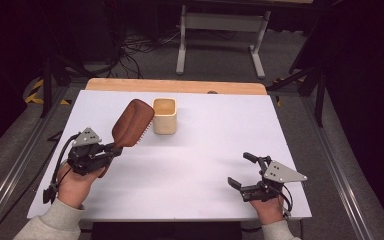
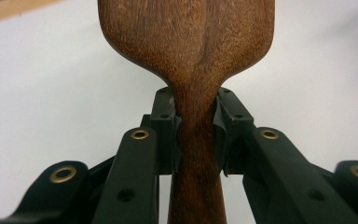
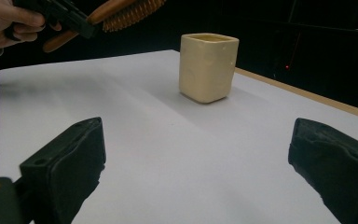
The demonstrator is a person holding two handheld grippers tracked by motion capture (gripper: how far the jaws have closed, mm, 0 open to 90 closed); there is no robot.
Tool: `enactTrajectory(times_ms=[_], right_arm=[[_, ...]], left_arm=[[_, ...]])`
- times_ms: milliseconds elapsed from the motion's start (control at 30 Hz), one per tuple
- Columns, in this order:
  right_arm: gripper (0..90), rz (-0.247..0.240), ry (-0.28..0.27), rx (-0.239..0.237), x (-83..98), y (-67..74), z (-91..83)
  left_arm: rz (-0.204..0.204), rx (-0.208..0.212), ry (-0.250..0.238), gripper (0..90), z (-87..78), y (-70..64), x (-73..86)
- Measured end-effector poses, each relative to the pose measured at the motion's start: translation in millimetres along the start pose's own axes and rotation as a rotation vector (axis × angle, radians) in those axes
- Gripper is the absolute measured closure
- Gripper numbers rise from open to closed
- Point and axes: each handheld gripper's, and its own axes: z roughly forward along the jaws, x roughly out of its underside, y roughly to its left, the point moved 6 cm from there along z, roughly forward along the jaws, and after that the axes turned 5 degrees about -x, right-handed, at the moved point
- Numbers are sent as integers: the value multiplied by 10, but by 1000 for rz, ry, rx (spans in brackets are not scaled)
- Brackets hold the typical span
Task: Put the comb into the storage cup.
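Where the white sheet covers the bench, a strip of bare wood shows along the far edge. On that sheet, toward the far side and left of centre, stands a cream square-sided cup, upright, mouth open upward; the right gripper view shows it alone on the surface. Just beside the cup, on its left, a wooden hairbrush is held clear of the sheet, head tilted up toward the cup, bristles facing down and to the right. Whether the head touches the cup cannot be told. The left tongs pinch the brush at the neck of its handle; the left gripper view shows both pads pressed against the wood. The right tongs sit low at the near right of the bench, well apart from the cup, spread wide with nothing between them.
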Motion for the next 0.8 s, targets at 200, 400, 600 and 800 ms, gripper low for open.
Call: enactTrajectory(times_ms=[200, 400, 600, 800], right_arm=[[45, -7, 6, -4, -14, 11, 3], [47, -19, 6, -13, -55, 36, 10], [48, -24, 16, -29, -128, 60, 45], [48, -33, 38, -58, -226, 97, 136]], left_arm=[[28, 13, -99, 732, -20, -148, 68], [52, 52, -174, 731, -7, -264, 94], [53, 113, -201, 731, 20, -343, 117], [85, 123, -215, 731, 20, -386, 122]])
